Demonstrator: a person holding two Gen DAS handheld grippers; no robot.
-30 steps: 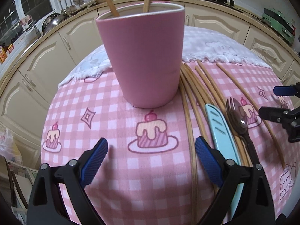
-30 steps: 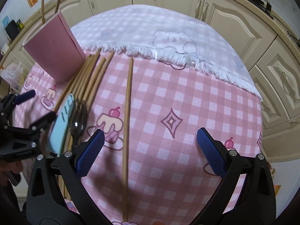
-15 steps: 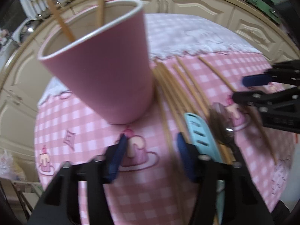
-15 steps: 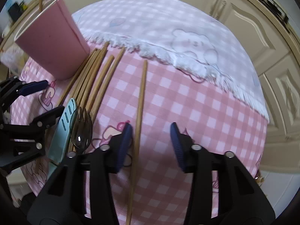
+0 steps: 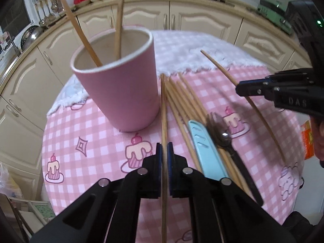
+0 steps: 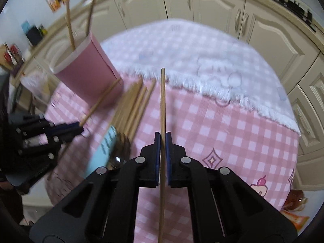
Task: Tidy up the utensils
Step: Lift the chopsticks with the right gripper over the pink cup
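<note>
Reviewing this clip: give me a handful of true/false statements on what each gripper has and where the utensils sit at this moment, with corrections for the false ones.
1. The left gripper is shut on a chopstick. True.
2. The right gripper is open and holds nothing. False: it is shut on a second chopstick.
3. The pink cup already holds two chopsticks. True.
4. The blue knife stands in the cup. False: it lies on the checked tablecloth beside the fork.
5. The cup lies on its side. False: it stands upright.
</note>
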